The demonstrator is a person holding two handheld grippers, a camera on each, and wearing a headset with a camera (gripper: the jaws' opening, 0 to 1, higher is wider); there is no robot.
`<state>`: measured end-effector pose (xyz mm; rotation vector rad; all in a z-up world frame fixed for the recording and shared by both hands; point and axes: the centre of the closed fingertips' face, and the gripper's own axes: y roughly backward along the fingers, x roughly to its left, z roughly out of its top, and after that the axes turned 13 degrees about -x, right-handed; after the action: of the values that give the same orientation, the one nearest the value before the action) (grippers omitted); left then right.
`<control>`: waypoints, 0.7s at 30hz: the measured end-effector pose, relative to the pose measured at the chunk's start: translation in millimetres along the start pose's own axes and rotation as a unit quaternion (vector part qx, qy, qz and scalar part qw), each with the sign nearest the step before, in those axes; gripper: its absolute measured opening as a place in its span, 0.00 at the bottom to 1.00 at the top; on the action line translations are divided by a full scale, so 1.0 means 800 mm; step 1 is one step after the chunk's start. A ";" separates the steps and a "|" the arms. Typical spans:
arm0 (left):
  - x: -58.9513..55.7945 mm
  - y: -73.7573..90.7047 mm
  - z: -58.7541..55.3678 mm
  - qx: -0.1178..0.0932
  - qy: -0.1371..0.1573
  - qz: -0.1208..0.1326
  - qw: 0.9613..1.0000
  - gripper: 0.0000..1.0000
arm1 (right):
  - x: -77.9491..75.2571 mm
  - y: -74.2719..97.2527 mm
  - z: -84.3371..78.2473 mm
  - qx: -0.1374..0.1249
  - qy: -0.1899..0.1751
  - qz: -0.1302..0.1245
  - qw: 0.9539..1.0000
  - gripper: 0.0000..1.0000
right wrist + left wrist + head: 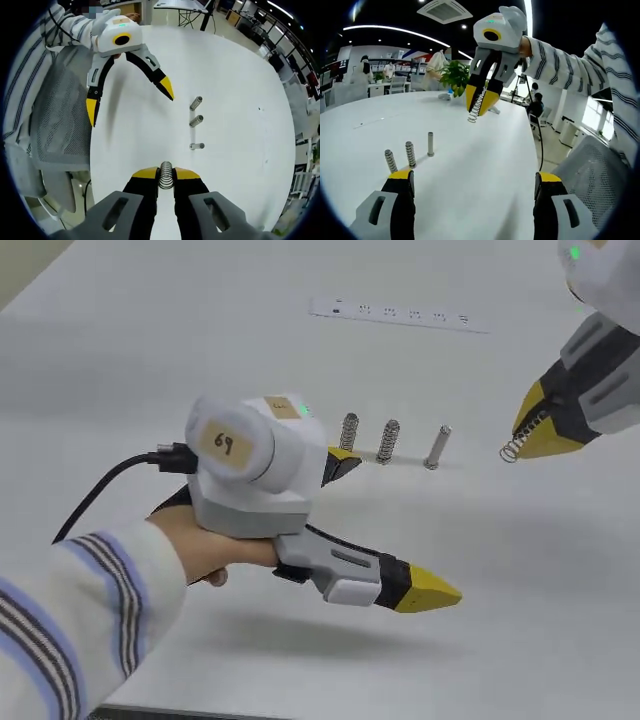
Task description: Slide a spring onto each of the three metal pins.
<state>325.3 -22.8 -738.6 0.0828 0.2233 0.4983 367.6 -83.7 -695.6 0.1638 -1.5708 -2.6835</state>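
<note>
My right tongs pinch the last spring in the air, well apart from the bare pin, my left tongs hang released; arriving tilted, I think the spring may catch the pin's top and slip out

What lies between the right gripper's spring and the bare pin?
Nothing: between the spring in the right gripper and the bare pin the table is bare, in the head view.

The left gripper and right gripper had yellow tips; the spring was silver, the sleeve striped, the table white.
</note>
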 end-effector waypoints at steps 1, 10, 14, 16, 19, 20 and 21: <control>0.001 0.000 0.001 -0.002 0.001 0.003 1.000 0.98 | -0.003 0.000 0.000 0.002 0.003 -0.001 1.000 0.08; 0.006 0.001 0.011 -0.015 0.010 0.016 1.000 0.98 | -0.050 -0.006 0.015 0.000 0.020 -0.005 1.000 0.08; 0.008 0.002 0.011 -0.017 0.027 0.023 0.999 0.98 | -0.062 -0.012 0.023 -0.003 0.027 0.000 1.000 0.08; 0.009 0.003 0.010 -0.017 0.027 0.025 0.999 0.98 | -0.069 -0.017 0.024 0.002 0.033 0.004 0.999 0.08; 0.010 0.005 0.008 -0.015 0.027 0.027 0.999 0.98 | -0.076 -0.026 0.023 0.006 0.033 0.010 0.999 0.08; 0.011 0.005 0.008 -0.016 0.030 0.029 0.999 0.98 | -0.077 -0.028 0.022 0.008 0.035 0.011 0.999 0.08; 0.012 0.005 0.008 -0.016 0.031 0.030 0.999 0.98 | -0.080 -0.031 0.021 0.011 0.036 0.013 0.999 0.08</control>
<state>333.0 -14.8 -733.7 0.0423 0.2746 0.5646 429.9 -52.3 -704.3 0.2361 -1.5719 -2.6093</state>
